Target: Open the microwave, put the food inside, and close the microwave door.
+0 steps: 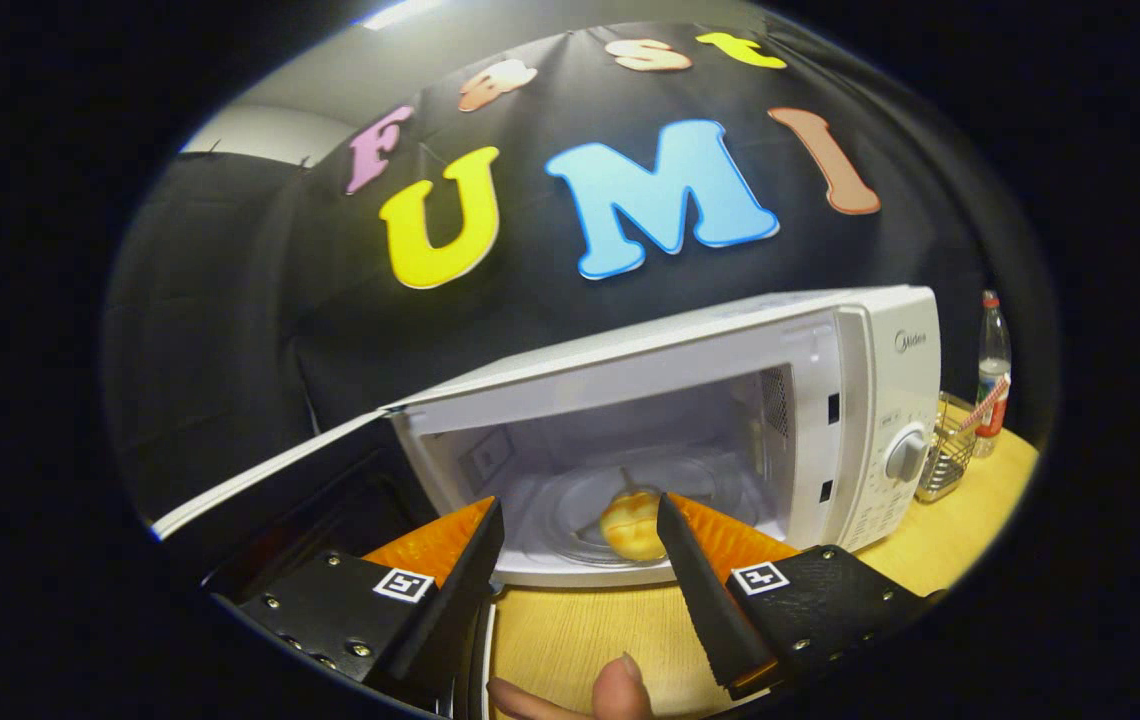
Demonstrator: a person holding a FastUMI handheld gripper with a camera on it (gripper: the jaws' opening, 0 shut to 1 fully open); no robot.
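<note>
fingers of the gripper (580, 515) stand spread and empty just outside the white microwave (730, 400), whose dark-lined door (270, 480) hangs wide open. beyond them, a pale round food item (630, 530), perhaps a bun, rests on the glass turntable (620, 500) inside, above the wooden table (580, 630).

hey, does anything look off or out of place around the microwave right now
Nothing stands out. The microwave sits level with its door swung open, the food rests on the glass plate inside, nothing spilled. The gripper is open just outside.

Black cloth wall (230, 300) behind a wooden table (580, 630), ceiling light (400, 12) overhead.
</note>
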